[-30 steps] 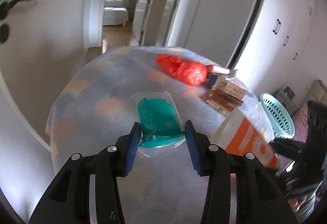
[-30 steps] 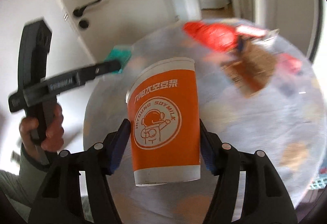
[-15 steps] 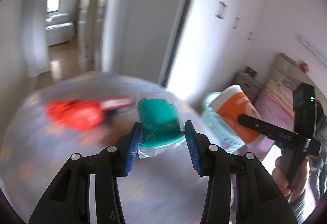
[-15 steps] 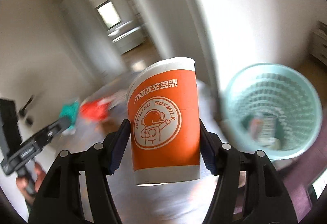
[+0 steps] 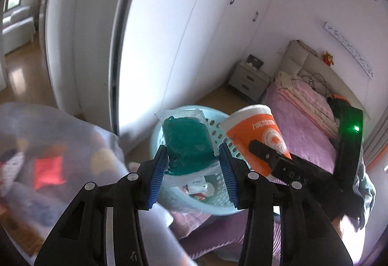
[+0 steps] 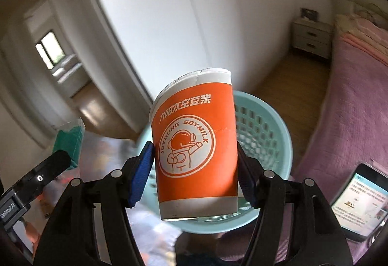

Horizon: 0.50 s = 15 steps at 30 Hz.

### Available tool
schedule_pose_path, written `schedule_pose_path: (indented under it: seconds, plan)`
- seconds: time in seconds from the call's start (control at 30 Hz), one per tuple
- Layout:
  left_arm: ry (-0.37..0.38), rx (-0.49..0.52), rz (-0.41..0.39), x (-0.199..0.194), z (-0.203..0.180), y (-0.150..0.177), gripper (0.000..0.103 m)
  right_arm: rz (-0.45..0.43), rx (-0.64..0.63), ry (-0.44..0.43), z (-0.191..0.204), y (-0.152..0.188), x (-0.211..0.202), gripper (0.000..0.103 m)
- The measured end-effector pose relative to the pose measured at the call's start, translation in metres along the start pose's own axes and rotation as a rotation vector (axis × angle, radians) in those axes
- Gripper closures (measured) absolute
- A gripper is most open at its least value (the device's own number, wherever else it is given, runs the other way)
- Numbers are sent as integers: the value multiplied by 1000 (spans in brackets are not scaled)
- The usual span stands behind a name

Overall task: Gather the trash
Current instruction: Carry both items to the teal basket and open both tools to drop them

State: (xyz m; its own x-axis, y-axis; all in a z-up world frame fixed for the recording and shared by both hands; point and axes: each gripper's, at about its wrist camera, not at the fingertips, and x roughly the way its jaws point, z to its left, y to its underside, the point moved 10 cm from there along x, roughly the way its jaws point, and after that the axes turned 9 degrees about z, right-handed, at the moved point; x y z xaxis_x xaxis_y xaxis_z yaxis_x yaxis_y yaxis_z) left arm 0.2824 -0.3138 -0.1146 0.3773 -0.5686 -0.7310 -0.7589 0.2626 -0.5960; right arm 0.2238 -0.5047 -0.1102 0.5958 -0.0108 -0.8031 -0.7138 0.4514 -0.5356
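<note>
Bedroom: white wardrobe (image 5: 194,23) standing behind, pink bed (image 5: 303,125) lying right, covered table (image 5: 60,157) sitting left | mint laundry basket (image 6: 269,125) sitting open below both tools | I'm clamping left gripper (image 5: 192,169) on bagged teal item (image 5: 186,144), hovering over the basket | I'm clamping right gripper (image 6: 195,169) on orange soymilk cup (image 6: 194,144), upright above the rim.

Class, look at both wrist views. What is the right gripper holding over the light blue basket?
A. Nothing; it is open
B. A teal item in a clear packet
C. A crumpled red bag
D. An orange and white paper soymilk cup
D: in the right wrist view the right gripper is clamped on the orange and white paper cup, with the light blue basket behind it.
</note>
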Motion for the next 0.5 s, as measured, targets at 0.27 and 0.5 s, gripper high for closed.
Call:
schedule_pose_path:
  seconds: [0.27,0.5]
  plan:
    - [-16,-11,89,66,-2,7,32,68,72,79,-24,3,41,40]
    - [-49,23,36,36,0,5,31,64,56,68,-36,9,32,35]
